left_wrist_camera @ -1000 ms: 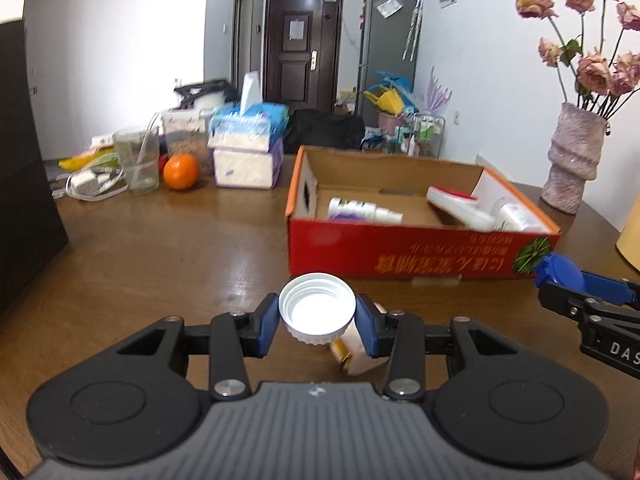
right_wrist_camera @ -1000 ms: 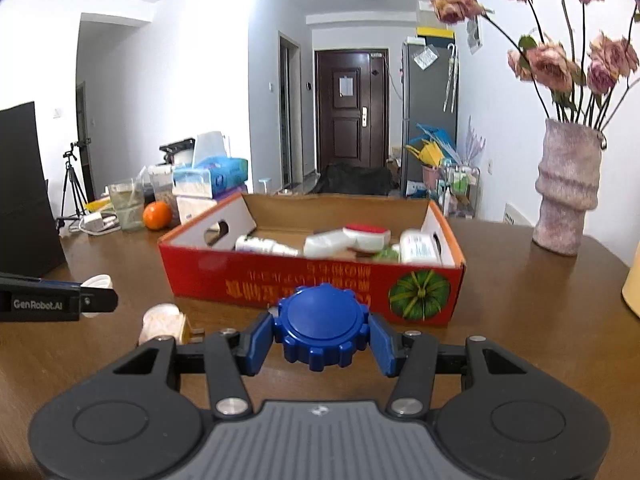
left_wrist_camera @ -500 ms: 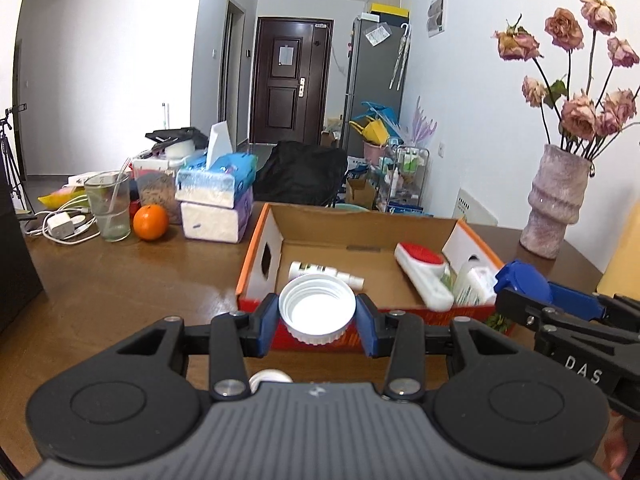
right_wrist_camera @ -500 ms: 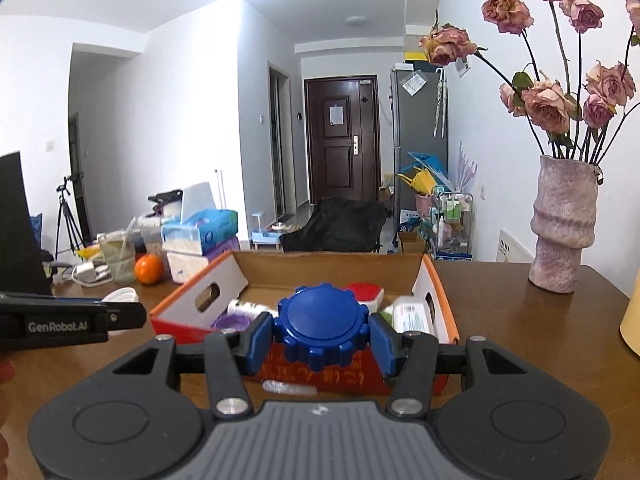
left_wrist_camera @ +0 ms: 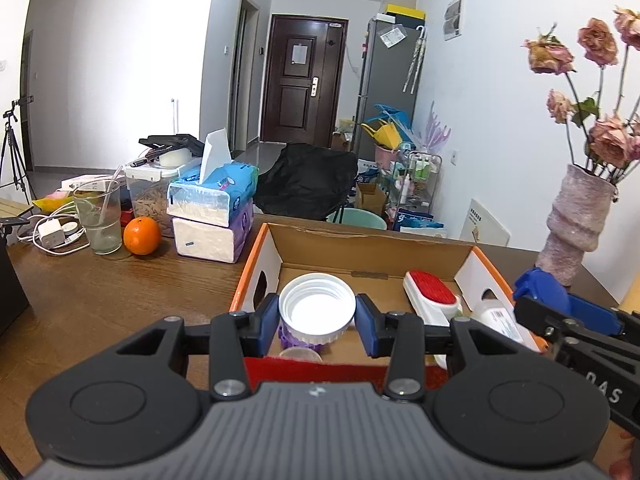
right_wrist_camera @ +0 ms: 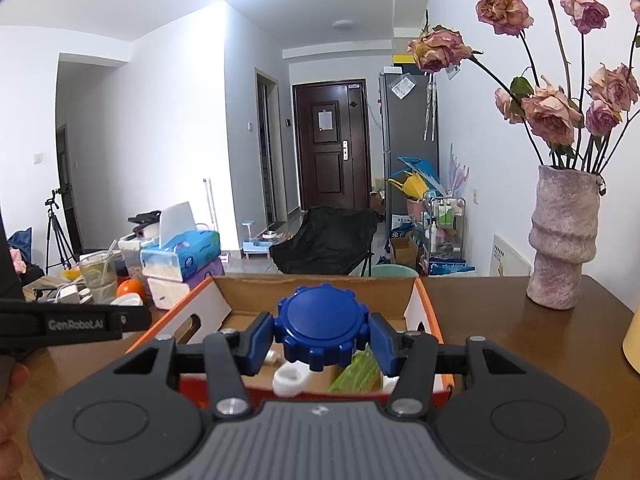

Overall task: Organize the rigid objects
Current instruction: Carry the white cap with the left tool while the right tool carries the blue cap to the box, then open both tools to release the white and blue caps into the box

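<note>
My left gripper (left_wrist_camera: 317, 318) is shut on a white screw cap (left_wrist_camera: 317, 309), its hollow side facing the camera, held over the left part of an open red cardboard box (left_wrist_camera: 404, 246). The blue knobbed lid (right_wrist_camera: 322, 325) sits pinched in my right gripper (right_wrist_camera: 322, 340), above the right part of the same box (right_wrist_camera: 320, 280). That right gripper also shows at the right edge of the left wrist view (left_wrist_camera: 560, 312). Inside the box lie a red-and-white brush (left_wrist_camera: 434, 294), a white bottle (left_wrist_camera: 500, 322), a purple item (left_wrist_camera: 292, 340) and a green packet (right_wrist_camera: 358, 372).
On the brown table (left_wrist_camera: 100, 300) stand tissue packs (left_wrist_camera: 212, 216), an orange (left_wrist_camera: 142, 236), a glass with a straw (left_wrist_camera: 98, 216) and cables at the left. A pink vase of dried roses (right_wrist_camera: 562, 240) stands right of the box. A black chair (left_wrist_camera: 308, 180) is behind.
Both grippers rose and moved forward with their caps, from in front of the box to above its opening. The small items on the table near the front edge dropped out of view.
</note>
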